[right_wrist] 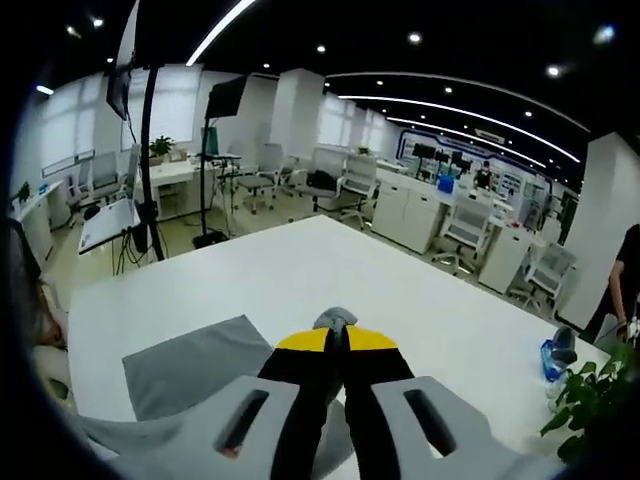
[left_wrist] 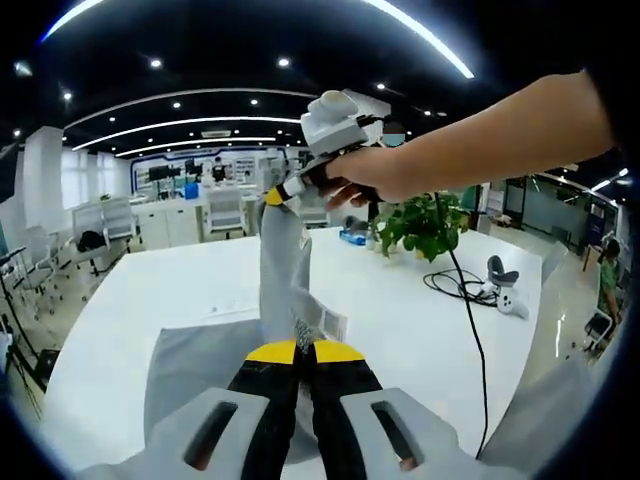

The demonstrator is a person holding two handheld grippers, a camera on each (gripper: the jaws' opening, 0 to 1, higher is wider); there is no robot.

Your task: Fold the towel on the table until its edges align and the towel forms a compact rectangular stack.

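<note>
we have both tools clamped on the grey towel (left_wrist: 285,270): left tool (left_wrist: 304,352) low, right tool (right_wrist: 336,340) lifting an edge above the white surface (left_wrist: 400,300) (mid-fold, we judge). next, carry that edge across to align.

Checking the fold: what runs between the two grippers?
In the left gripper view, a lifted strip of towel spans from left gripper to right gripper.

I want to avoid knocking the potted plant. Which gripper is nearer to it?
Right. The right gripper, lifting the towel, is raised just beside the plant. The left gripper grips the towel at the table's near side.
</note>
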